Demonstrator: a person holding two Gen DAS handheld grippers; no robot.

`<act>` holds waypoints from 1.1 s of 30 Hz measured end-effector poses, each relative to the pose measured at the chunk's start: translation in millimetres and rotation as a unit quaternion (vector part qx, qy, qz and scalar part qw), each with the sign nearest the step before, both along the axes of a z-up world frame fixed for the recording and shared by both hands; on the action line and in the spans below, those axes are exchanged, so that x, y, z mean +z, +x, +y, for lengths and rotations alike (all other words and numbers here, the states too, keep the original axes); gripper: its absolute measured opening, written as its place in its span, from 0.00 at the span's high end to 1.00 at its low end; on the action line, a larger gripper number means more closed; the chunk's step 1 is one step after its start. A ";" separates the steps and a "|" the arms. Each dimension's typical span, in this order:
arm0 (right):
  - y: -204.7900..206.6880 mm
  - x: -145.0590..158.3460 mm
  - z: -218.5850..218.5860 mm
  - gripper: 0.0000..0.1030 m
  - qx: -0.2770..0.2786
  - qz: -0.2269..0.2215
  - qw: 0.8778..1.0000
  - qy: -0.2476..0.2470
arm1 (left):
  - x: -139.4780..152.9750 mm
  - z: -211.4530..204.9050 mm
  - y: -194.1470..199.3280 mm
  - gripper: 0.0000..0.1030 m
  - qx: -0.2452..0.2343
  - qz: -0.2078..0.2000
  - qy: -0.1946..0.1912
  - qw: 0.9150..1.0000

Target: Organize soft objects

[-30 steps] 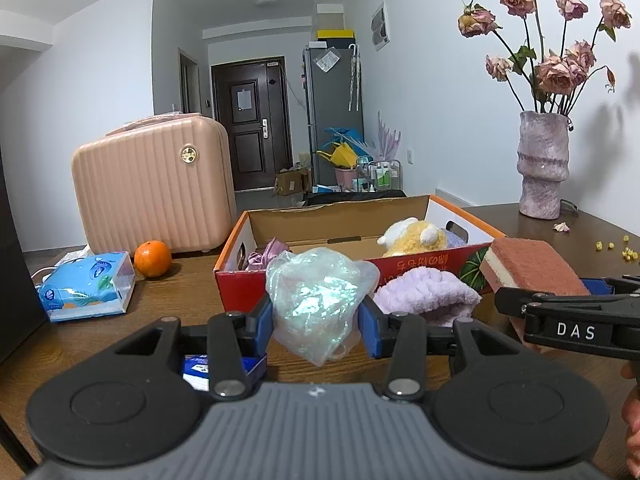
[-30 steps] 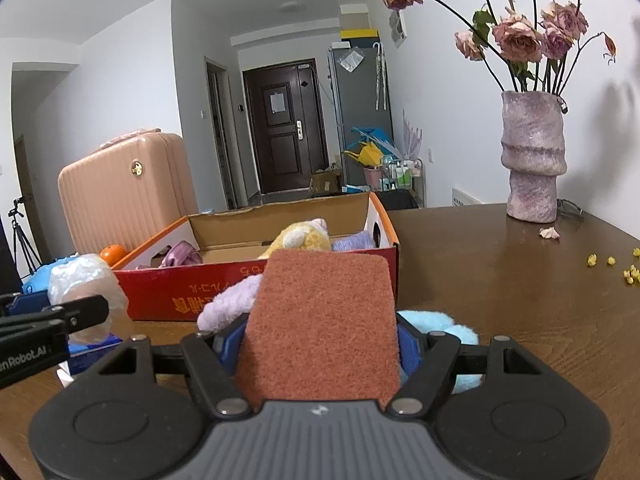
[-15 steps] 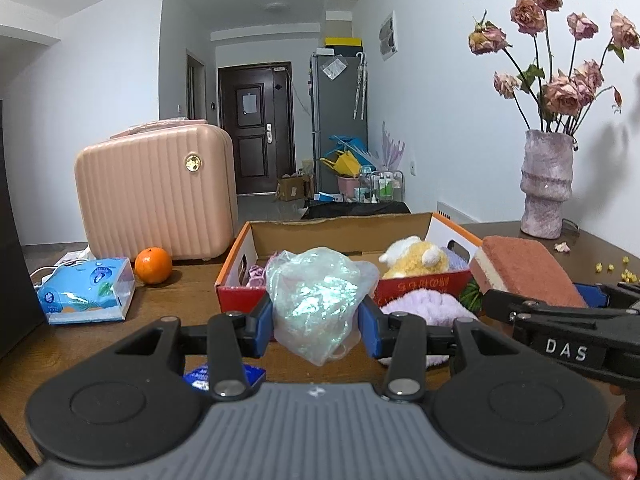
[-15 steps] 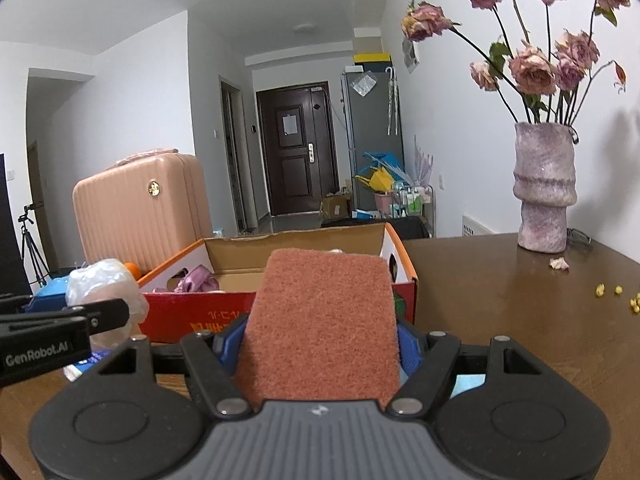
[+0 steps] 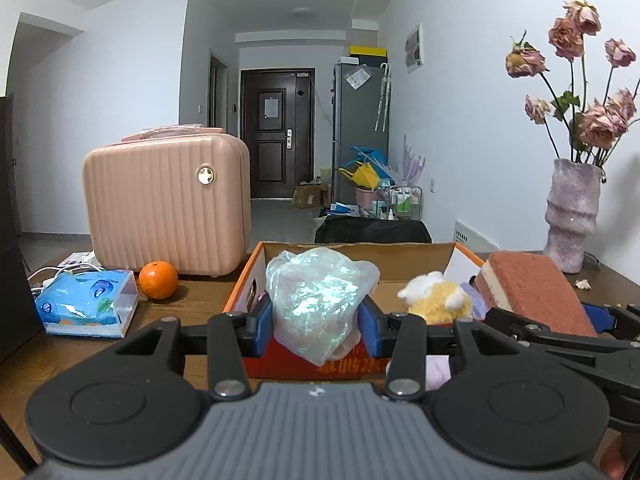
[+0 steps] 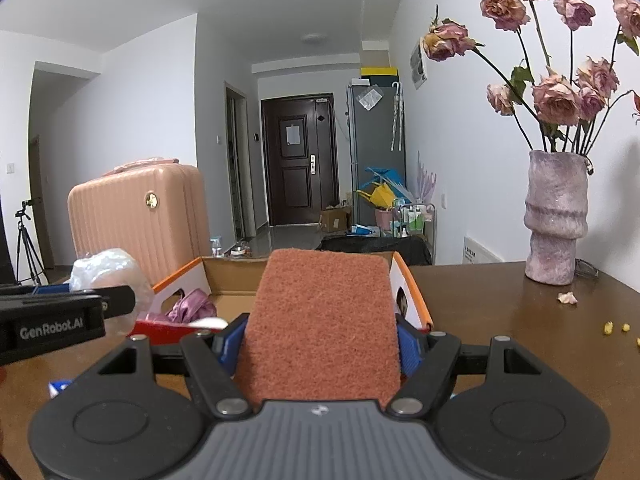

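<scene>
From the left wrist, the left tongs [image 5: 316, 326] are closed narrowly on a crumpled clear plastic bag [image 5: 318, 300], its blue pads pressing into the bag's sides so that the film bulges above and sags below them. The bag hangs in the air just in front of the near wall of the open cardboard box [image 5: 352, 364], which sits on the brown table [image 5: 192, 300]. Inside the box lie a yellow-and-white plush toy [image 5: 434, 294] and, at its left end, something pink that is mostly hidden. A bag like this should be nearly weightless, slippery and shapeless, so a pinch across the bunched middle, as here, seems the safest hold; a loose edge would likely slip out. To the right, the scouring sponge [image 5: 532, 292] is carried at the same height.

From the right wrist, the right tongs [image 6: 320, 342] stand fairly wide, clamped on that sponge [image 6: 322, 316] across its two long edges, rust-coloured scouring face up. It is held above the table, right before the box [image 6: 412, 292], where a pink fabric item [image 6: 192, 308] is visible. The sponge should be light, springy and rough enough not to slide; gripping its sides lets it squash a little without bending. The left tongs [image 6: 100, 304] show at the left edge, bag behind them.
</scene>
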State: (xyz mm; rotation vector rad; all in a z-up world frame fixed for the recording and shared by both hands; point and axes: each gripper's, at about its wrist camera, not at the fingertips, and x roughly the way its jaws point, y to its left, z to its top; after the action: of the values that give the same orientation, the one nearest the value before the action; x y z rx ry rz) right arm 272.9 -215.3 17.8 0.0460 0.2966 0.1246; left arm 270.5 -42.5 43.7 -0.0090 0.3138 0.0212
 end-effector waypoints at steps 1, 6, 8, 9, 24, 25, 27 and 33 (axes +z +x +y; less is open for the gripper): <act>2.9 1.2 0.3 0.31 0.001 0.000 1.000 0.001 | 0.5 -0.1 2.4 0.57 0.001 0.000 0.000 1.000; 15.5 5.3 3.9 0.31 0.005 -0.006 1.000 -0.002 | 2.0 -0.7 12.2 0.57 0.004 0.000 -0.001 1.000; 21.8 7.1 4.1 0.31 0.006 -0.007 1.000 -0.002 | 2.7 -0.1 16.2 0.57 0.008 -0.001 -0.003 1.000; 23.4 7.7 4.7 0.31 0.008 -0.007 1.000 -0.002 | 3.3 0.4 19.0 0.57 0.009 -0.001 -0.006 1.000; 55.6 11.0 1.1 0.31 0.010 0.001 1.000 0.005 | 4.4 -6.4 50.1 0.57 0.006 -0.003 -0.016 1.000; 58.4 11.0 1.5 0.31 0.011 0.002 1.000 0.005 | 4.5 -6.3 49.8 0.57 0.007 -0.003 -0.016 1.000; 63.6 10.6 2.7 0.31 0.011 0.003 1.000 0.004 | 4.0 -7.1 52.1 0.57 0.007 -0.002 -0.015 1.000; 80.4 9.6 6.9 0.31 0.012 0.007 1.000 0.010 | 1.3 -5.1 66.4 0.57 0.016 0.004 -0.017 1.000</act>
State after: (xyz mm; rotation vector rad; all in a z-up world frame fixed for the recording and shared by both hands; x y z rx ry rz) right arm 353.2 -208.3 27.4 0.0620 0.3092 0.1517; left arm 336.9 -47.6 45.0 -0.0479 0.3227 0.0478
